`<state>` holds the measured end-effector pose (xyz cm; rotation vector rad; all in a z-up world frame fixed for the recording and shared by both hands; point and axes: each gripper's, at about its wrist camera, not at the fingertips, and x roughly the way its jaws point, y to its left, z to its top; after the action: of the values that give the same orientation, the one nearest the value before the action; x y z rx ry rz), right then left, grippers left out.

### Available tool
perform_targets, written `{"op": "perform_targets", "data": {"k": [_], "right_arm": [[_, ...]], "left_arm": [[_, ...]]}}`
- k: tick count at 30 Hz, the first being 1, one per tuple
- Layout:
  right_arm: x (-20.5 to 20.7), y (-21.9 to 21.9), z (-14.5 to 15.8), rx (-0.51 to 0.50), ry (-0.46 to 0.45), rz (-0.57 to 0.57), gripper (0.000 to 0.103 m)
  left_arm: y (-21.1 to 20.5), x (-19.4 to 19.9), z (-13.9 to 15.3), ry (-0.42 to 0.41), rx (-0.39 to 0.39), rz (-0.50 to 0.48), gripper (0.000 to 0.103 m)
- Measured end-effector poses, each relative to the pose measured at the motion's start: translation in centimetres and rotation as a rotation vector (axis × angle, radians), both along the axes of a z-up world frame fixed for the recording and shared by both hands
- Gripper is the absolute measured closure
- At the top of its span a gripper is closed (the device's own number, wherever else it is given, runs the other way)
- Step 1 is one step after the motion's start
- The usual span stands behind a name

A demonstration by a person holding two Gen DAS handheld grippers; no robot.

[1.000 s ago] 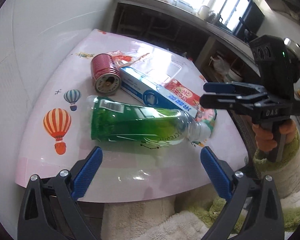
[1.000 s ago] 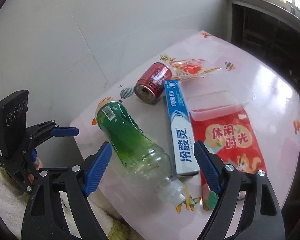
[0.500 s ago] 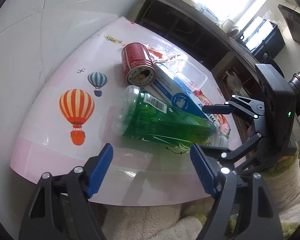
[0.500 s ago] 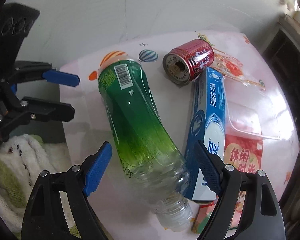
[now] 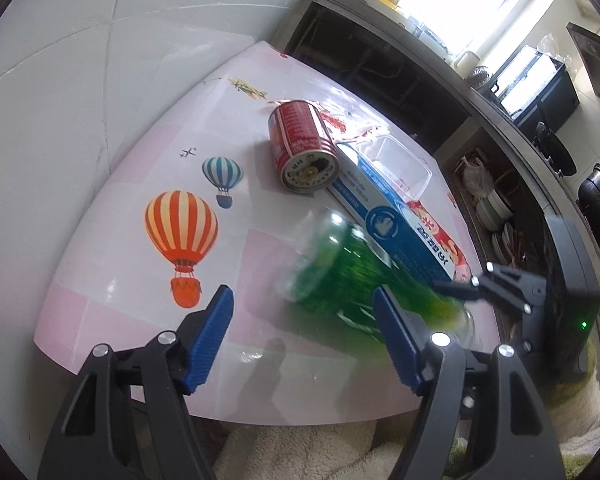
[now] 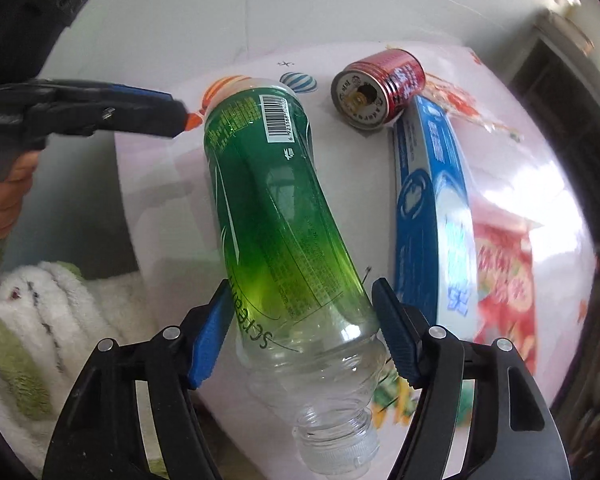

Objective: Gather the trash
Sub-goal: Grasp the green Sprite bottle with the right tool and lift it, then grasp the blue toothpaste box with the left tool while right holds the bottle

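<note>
- A green plastic bottle (image 6: 276,216) lies on its side near the front edge of a pink bench (image 5: 112,216) printed with hot-air balloons.
- The bottle has no cap; its clear neck points toward the right wrist camera and its base points away, toward the wall.
- The right gripper (image 6: 302,334) reaches down over the bottle's clear shoulder. Its blue fingers (image 6: 212,336) stand on either side of the shoulder and are closing; they look to be at the plastic or just off it, and a firm grip cannot be confirmed.
- The left gripper (image 5: 302,338) hovers over the front of the bench with its fingers apart and closing. Nothing is held between them; the blurred bottle lies just beyond its right finger.
- Beside the bottle lie a red drink can (image 5: 302,148) on its side, a long blue and white carton (image 6: 432,216), a red snack wrapper (image 6: 504,276) and a clear plastic tray (image 5: 400,160).
- Judgement: the bottle looks empty, so it should be very light and thin-walled, and it will dent under a hard squeeze.
- Its round, smooth body could roll or slip out of the fingers.
- The stiffer shoulder just below the neck, where the right gripper is, seems the best place to take hold.
</note>
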<state>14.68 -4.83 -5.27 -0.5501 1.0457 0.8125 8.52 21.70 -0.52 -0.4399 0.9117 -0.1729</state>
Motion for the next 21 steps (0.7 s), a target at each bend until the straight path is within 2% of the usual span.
{"op": "perform_targets", "data": {"k": [5,8,11,14,16,19,21], "right_arm": [[-0.9,-4.6,1.7,0.206,0.145,-0.119,0.038],[-1.5,-7.6,2.8,0.3,0.184,-0.188,0.039],[-2.0,-11.5,4.4,0.429,0.192,-0.284,0.039],[-2.2,-15.7,6.1,0.552,0.16,-0.406,0.038],[-2.6,-18.2,6.9,0.58,0.101,-0.516,0.038],[-2.5,-21.5,6.8,0.572,0.019,-0.7,0.038],[-2.2,-22.8,6.2,0.514,-0.032,-0.814,0.038]], "left_arm": [[0.3,0.7,0.7,-0.019,0.0,0.006,0.033],[0.0,1.5,1.3,-0.033,-0.006,-0.005,0.033],[-1.2,2.7,1.7,-0.037,-0.055,-0.036,0.033],[-3.7,4.8,1.7,-0.008,-0.079,-0.096,0.033],[-5.6,6.3,1.5,0.018,-0.077,-0.124,0.029],[-9.0,9.1,1.1,0.066,-0.034,-0.127,0.026],[-11.2,11.1,0.4,0.098,-0.001,-0.107,0.025]]}}
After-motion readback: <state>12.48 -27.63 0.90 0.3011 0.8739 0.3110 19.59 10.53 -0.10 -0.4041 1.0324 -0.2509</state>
